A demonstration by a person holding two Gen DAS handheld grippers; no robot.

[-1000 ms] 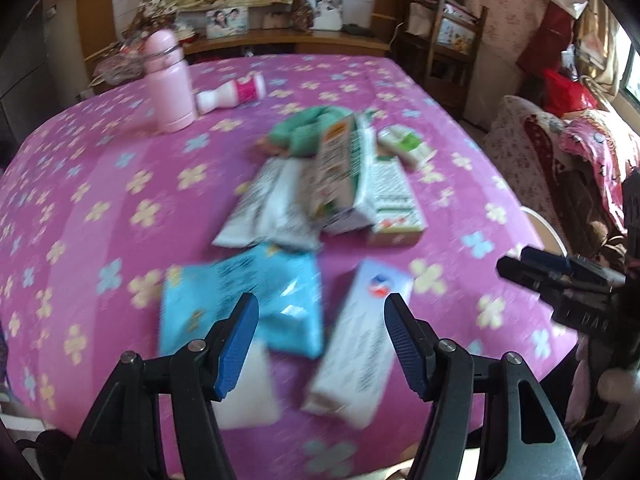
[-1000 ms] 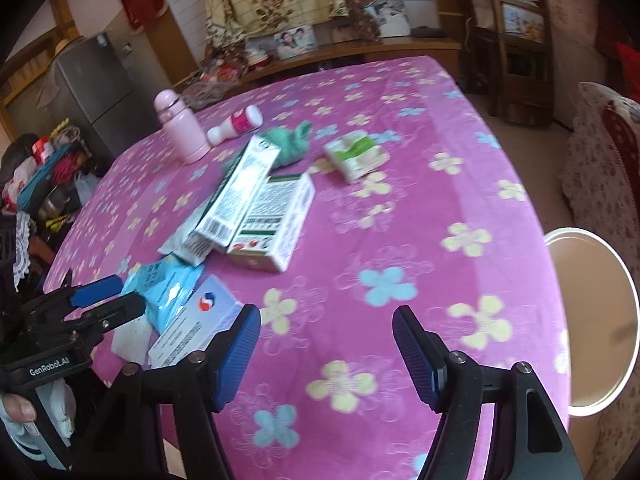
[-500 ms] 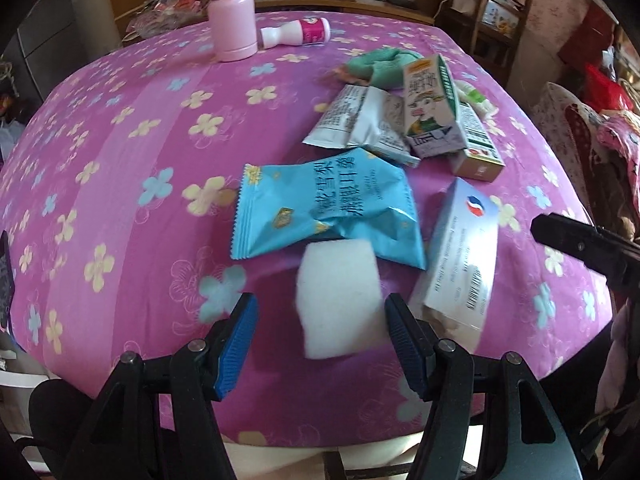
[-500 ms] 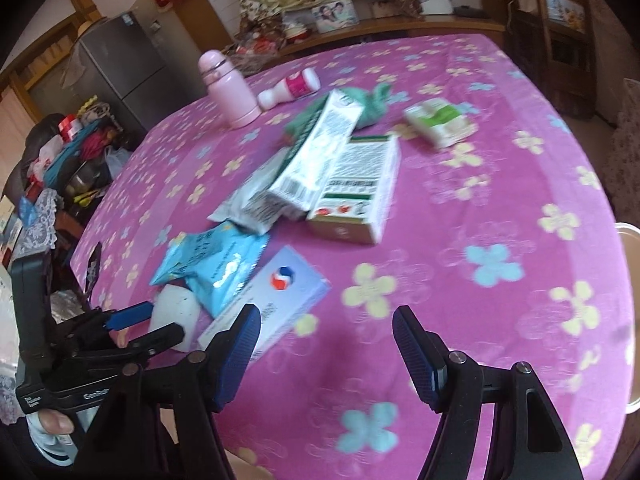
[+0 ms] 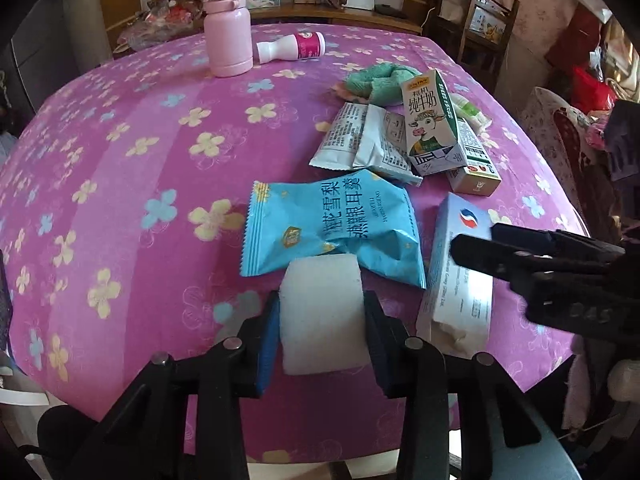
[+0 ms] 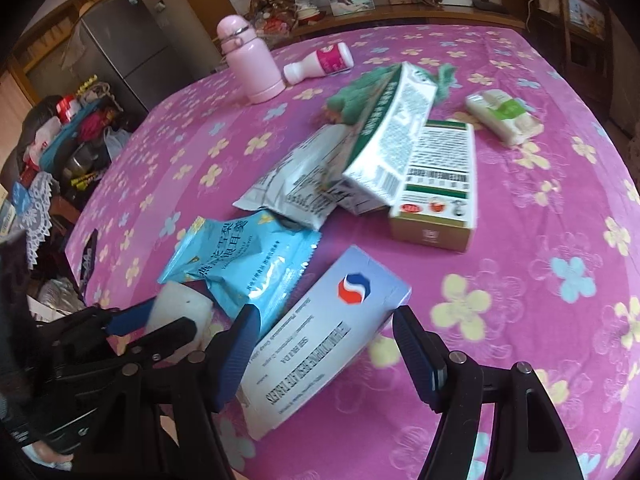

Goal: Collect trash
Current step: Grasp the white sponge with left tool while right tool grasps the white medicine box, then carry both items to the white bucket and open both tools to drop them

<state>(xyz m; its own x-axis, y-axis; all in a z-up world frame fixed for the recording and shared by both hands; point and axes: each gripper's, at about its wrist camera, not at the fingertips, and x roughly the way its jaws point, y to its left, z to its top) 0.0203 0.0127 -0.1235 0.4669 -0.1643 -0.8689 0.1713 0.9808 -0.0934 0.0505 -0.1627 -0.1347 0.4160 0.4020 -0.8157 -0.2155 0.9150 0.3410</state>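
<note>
White foam block sits pinched in my just-closing left tool; my open right tool straddles the pale box lengthwise, lower centre.

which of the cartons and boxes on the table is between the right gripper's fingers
The pale blue box with the red-and-blue logo. It lies between the open right gripper; the milk carton and the green-and-white box lie farther back.
</note>
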